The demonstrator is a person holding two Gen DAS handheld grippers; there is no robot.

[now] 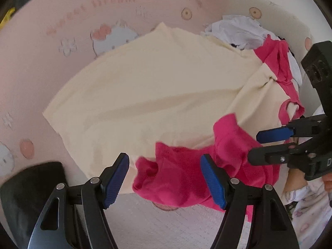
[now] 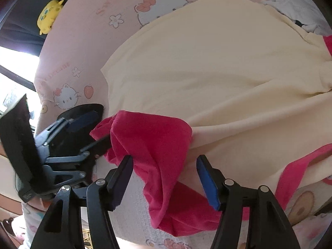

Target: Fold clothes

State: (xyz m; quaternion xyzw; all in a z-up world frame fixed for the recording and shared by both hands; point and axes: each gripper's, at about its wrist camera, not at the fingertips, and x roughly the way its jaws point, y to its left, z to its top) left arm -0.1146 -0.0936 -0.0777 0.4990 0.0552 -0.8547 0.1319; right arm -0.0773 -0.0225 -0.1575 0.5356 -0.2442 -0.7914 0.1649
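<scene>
On a pink cartoon-print sheet [image 1: 87, 10], the cream shirt [image 1: 145, 87] lies spread and unfolded ahead of both spread jaws, its pink sleeve [image 1: 176, 174] bunched between the left gripper [image 1: 165, 181] and right gripper [image 2: 165, 183], so folding has barely begun.

A: What's lying around apart from the laundry?

B: A pink bedsheet printed with white cartoon cats, flowers and strawberries [image 2: 87, 47] is spread underneath everything. A yellow plush toy [image 2: 49, 15] is parked at its far edge, against something dark. Bright window light is seen on the left.

A: Anything else?

B: Can't be told.
</scene>
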